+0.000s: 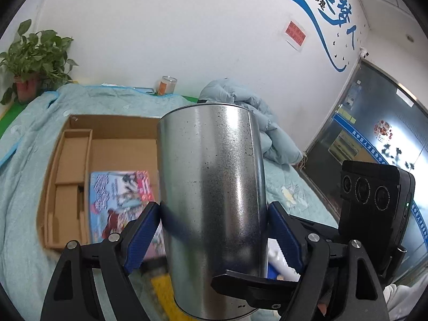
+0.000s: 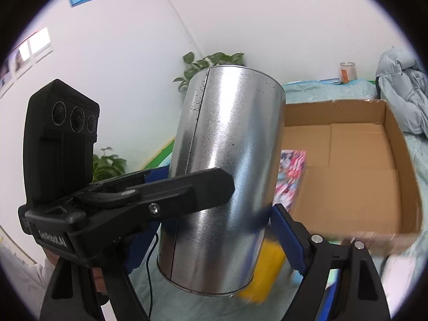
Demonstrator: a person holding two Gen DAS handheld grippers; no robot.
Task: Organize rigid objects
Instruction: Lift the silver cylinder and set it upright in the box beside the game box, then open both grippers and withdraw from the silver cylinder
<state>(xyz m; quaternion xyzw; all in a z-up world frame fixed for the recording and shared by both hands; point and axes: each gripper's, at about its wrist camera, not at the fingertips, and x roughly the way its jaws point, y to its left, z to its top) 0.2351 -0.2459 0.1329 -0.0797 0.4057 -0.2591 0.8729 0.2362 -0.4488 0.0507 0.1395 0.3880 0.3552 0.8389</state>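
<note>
A shiny metal can (image 1: 211, 187) fills the middle of both views and is held in the air above the bed. My left gripper (image 1: 214, 222) is shut on its lower sides, blue pads pressing both flanks. My right gripper (image 2: 214, 230) is also shut on the metal can (image 2: 222, 174), and the left gripper's black finger (image 2: 187, 195) crosses its front in the right wrist view. An open cardboard box (image 1: 107, 144) lies behind the can, with a colourful book (image 1: 120, 200) flat inside. The box (image 2: 361, 176) and the book (image 2: 291, 171) also show in the right wrist view.
A teal quilt (image 1: 32, 160) covers the bed. A pale blue jacket (image 1: 267, 123) is bunched at the back right. A glass jar (image 1: 167, 85) and a potted plant (image 1: 32, 64) stand by the wall. A yellow object (image 2: 267, 272) lies below the can.
</note>
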